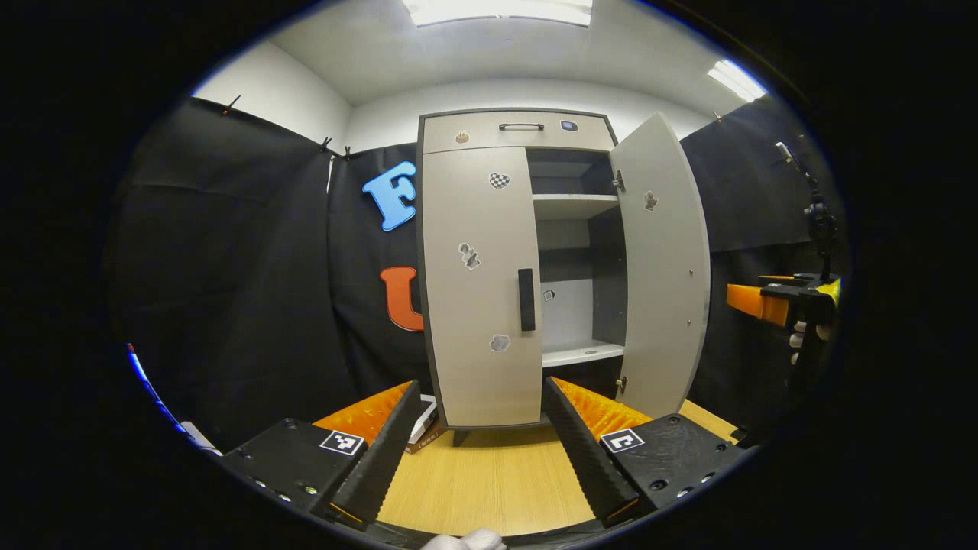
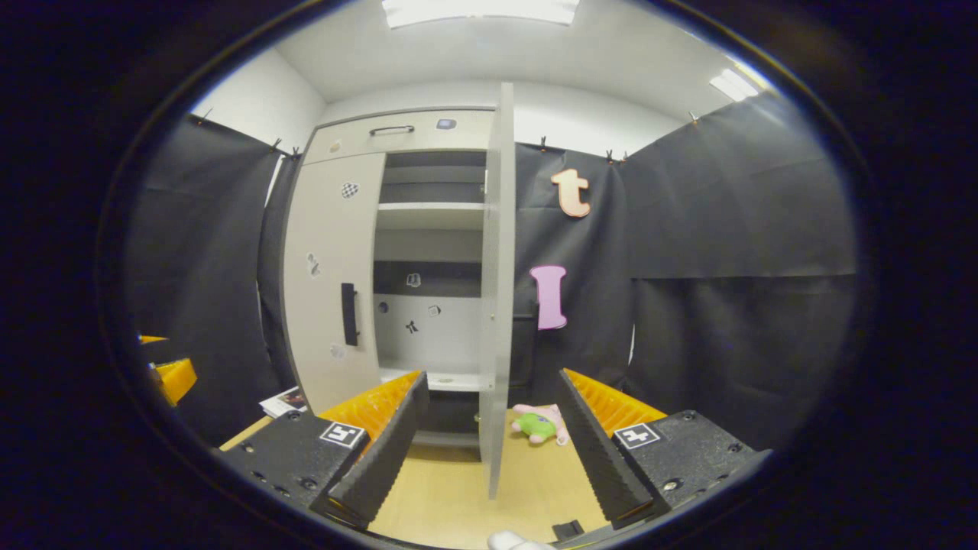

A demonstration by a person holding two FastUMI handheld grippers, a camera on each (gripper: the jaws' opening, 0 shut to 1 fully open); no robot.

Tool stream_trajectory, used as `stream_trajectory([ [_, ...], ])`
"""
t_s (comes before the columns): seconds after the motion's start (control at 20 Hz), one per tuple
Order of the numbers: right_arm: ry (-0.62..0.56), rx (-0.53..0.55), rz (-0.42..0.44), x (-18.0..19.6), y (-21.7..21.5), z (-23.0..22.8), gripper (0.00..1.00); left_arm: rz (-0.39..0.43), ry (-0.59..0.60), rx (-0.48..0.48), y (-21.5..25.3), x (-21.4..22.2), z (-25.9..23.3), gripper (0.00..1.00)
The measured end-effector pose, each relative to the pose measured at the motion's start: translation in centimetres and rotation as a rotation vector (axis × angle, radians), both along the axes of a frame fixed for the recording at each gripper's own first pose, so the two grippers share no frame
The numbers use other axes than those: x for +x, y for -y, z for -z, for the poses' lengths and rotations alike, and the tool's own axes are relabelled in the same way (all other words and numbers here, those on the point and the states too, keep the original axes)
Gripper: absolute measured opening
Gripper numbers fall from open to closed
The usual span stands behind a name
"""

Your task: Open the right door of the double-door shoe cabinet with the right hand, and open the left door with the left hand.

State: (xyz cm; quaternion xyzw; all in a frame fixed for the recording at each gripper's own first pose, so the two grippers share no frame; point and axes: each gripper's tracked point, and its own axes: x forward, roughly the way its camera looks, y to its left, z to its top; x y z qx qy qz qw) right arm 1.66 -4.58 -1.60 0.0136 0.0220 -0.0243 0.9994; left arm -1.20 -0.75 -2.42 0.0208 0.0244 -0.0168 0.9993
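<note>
Fingers (image 1: 382, 451) of both grippers spread wide, holding nothing.

Black ribbed left gripper (image 1: 475, 451) with square black-white marker tags, screws; right gripper (image 2: 489, 451) same; white-gloved hand (image 1: 802, 336).

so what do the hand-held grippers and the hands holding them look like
Each hand-held gripper, left and right, has two long ridged fingers on blocky black bodies, each carrying a square black-and-white marker tag. The hands appear to wear white gloves.
</note>
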Motion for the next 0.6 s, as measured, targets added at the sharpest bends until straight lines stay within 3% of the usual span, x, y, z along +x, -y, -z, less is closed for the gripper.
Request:
stream_trajectory([
  [0.3, -0.054, 0.02, -0.032, -1.7, -3.1, 2.5, 1.0, 0.014, -0.014, 0.002, -1.0, 1.5, 1.0, 0.96],
  [0.6, -0.051, 0.036, -0.051, -0.8, -3.6, 1.8, 1.0, 0.035, -0.024, -0.02, 0.8, 6.6, 1.9, 0.96],
])
